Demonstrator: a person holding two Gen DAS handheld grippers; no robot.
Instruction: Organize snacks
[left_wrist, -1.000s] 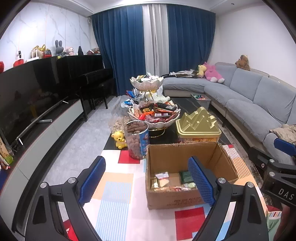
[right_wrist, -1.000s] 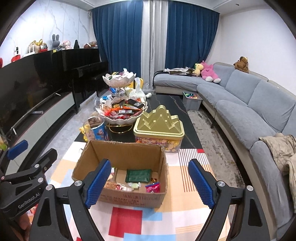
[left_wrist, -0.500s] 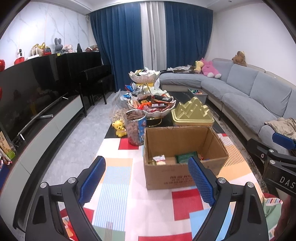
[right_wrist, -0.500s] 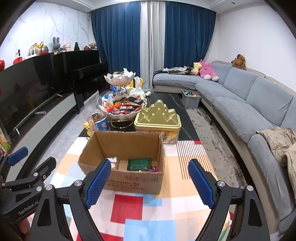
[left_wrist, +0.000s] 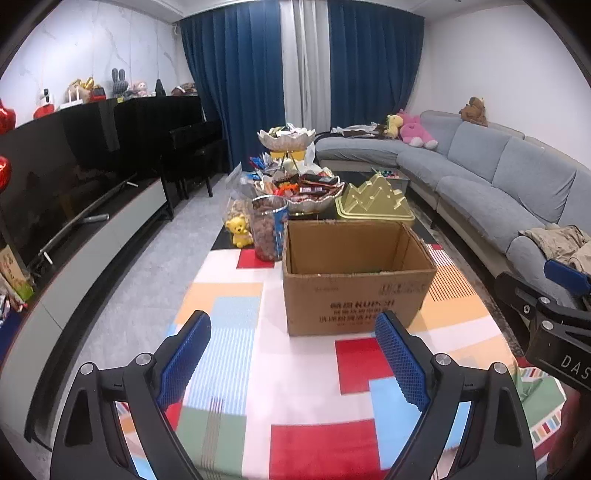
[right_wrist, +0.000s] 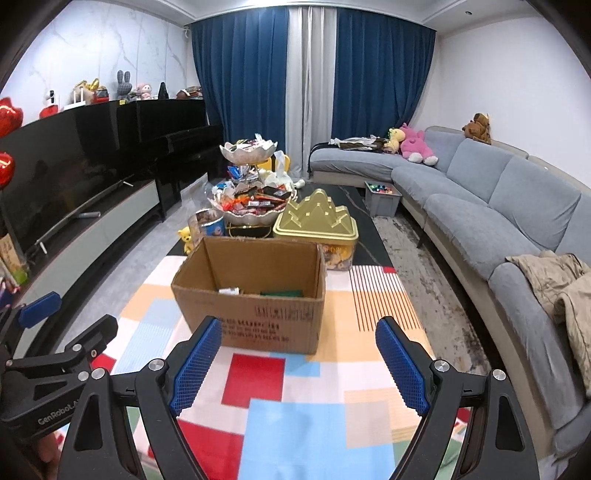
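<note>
The cardboard box (right_wrist: 255, 295) sat open-topped on the patchwork cloth (right_wrist: 295, 413), and down inside it, only just peeking over the near wall, lay a green packet (right_wrist: 282, 293) and a small pale wrapper (right_wrist: 229, 291). Those snacks looked light and crinkly, likely slippery in foil or film, soft enough to crush, so a gentle pinch across a flat edge or a sealed seam seemed the sensible hold. The box itself looked light but floppy at the rim; taking it by a side wall near a corner would probably be firmer.

Behind the box stood the gold lidded tin (right_wrist: 316, 218), stiff and probably slick, and the tiered snack bowl (right_wrist: 253, 212), heaped and easy to spill. To the left of the box, a clear jar of nuts (left_wrist: 269, 230) and a little yellow bear (left_wrist: 239, 230).

In front of the box, the left gripper (left_wrist: 295, 363) hung with jaws spread wide, nothing between them. The right gripper (right_wrist: 299, 363) was just the same, wide apart and empty, short of the box.
</note>
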